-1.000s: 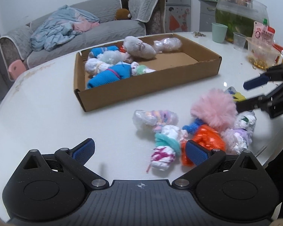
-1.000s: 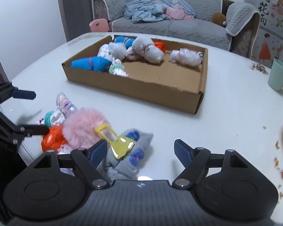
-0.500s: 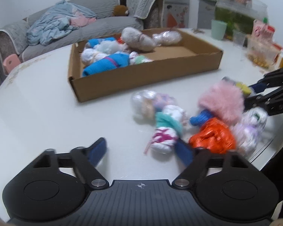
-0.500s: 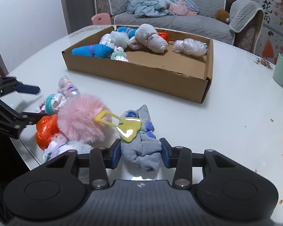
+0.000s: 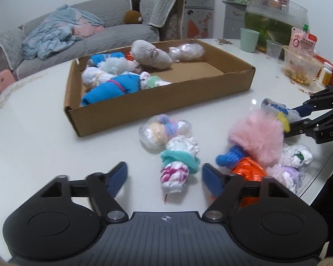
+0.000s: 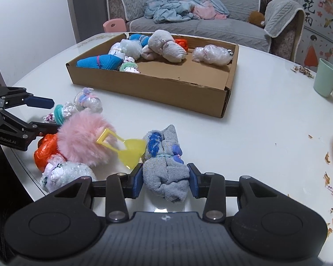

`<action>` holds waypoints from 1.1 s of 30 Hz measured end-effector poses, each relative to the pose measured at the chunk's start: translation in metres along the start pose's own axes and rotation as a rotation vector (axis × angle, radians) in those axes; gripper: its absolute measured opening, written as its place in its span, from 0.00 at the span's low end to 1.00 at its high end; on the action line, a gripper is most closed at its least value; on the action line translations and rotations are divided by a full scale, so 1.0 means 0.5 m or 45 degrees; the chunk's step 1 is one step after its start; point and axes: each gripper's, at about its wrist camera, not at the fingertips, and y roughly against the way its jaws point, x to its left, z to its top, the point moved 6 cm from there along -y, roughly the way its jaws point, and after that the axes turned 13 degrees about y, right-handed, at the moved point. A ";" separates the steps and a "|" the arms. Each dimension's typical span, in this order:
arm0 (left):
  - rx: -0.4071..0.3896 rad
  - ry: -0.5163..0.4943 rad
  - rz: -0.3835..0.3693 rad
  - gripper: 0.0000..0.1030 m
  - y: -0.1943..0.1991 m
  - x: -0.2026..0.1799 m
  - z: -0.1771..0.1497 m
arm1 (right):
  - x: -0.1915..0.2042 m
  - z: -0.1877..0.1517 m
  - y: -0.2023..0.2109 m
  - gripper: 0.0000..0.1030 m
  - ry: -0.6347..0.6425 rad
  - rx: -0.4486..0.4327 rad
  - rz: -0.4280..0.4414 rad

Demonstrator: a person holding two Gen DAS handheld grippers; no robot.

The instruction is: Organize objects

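My right tongs [image 6: 165, 180] pinch the grey sock bundle [image 6: 165, 168] on the surface [image 6: 266, 122]. My left tongs [image 5: 164, 177] are closing around the teal-banded bundle [image 5: 177, 166], pads not touching yet. Cardboard box [image 6: 153, 86] holds several bundles; roughly six remain outside, so about half done.

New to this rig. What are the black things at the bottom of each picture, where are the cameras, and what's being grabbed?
No robot: a person holds a two-finger claw in each hand, each with a camera looking along its fingers.

Right view: the right claw is shut on a grey sock bundle.

Left view: the left claw is closing around a white bundle with a teal band, pads not yet touching.

More bundles, including a pink fluffy ball, lie on the white table. Others already sit in the cardboard box.
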 end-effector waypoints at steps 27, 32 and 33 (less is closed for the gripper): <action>-0.210 -0.082 -0.075 0.34 0.052 -0.034 0.288 | -0.140 0.223 0.072 0.36 0.225 -0.196 -0.070; -0.157 -0.124 -0.071 0.34 -0.016 -0.049 0.309 | -0.132 0.251 0.026 0.36 0.270 -0.183 -0.021; -0.149 -0.131 -0.067 0.34 -0.019 -0.045 0.306 | -0.131 0.252 0.018 0.36 0.273 -0.180 -0.015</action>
